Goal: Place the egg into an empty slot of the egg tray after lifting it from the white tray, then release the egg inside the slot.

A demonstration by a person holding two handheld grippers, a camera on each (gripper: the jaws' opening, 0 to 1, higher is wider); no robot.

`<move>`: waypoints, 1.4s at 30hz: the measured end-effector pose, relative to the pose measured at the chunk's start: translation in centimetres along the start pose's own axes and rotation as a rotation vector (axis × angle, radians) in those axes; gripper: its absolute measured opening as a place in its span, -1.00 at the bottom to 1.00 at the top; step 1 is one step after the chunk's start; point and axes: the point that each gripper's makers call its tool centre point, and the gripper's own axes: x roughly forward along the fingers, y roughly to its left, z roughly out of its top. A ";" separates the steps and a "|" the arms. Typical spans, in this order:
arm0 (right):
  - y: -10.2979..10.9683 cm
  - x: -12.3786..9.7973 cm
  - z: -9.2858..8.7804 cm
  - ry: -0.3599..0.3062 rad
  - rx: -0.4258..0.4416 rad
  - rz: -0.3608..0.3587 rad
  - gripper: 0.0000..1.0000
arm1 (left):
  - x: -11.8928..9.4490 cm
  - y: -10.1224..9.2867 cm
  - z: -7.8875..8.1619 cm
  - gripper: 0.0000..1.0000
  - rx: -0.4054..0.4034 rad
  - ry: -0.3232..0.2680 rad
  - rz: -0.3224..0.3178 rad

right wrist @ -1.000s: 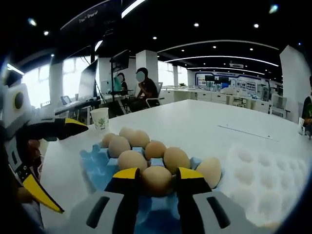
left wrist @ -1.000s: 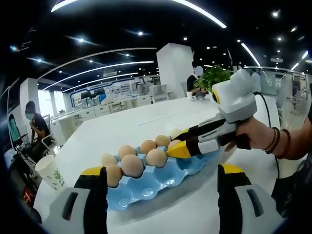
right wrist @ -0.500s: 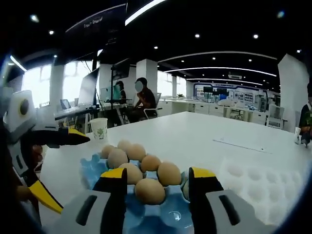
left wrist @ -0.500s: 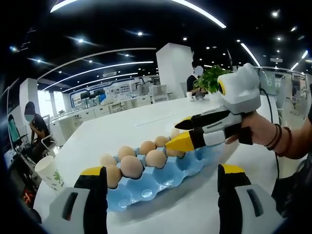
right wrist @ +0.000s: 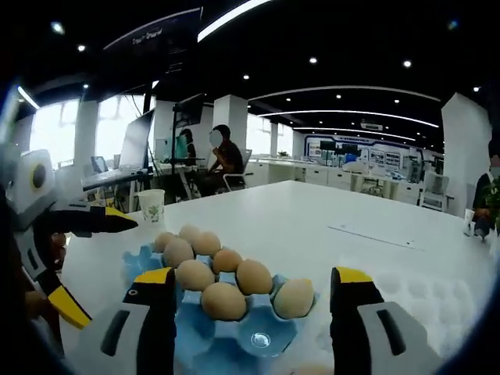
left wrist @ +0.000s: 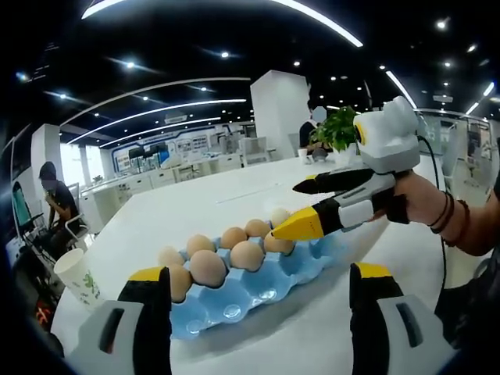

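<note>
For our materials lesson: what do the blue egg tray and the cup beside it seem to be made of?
Blue egg tray: probably thin moulded plastic, since its empty cups glint under the lights. Cup: likely paper, matte white with a green print.

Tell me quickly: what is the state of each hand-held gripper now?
Left hand-held gripper: open, holding nothing.
Right hand-held gripper: open, holding nothing.

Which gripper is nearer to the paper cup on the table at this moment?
Left. The left gripper sits on the paper cup's end of the blue egg tray, jaws wide open. The right gripper hovers open over the tray's opposite end, away from the cup.
</note>
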 end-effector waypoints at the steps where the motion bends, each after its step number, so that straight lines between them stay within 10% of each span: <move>1: -0.1 -0.1 -0.1 0.005 0.003 -0.001 0.75 | 0.0 -0.1 0.0 0.95 -0.004 -0.003 -0.004; 42: -8.9 -6.1 -2.3 0.093 0.043 -0.182 0.86 | 0.9 -1.5 0.9 0.97 -0.004 -0.019 -0.035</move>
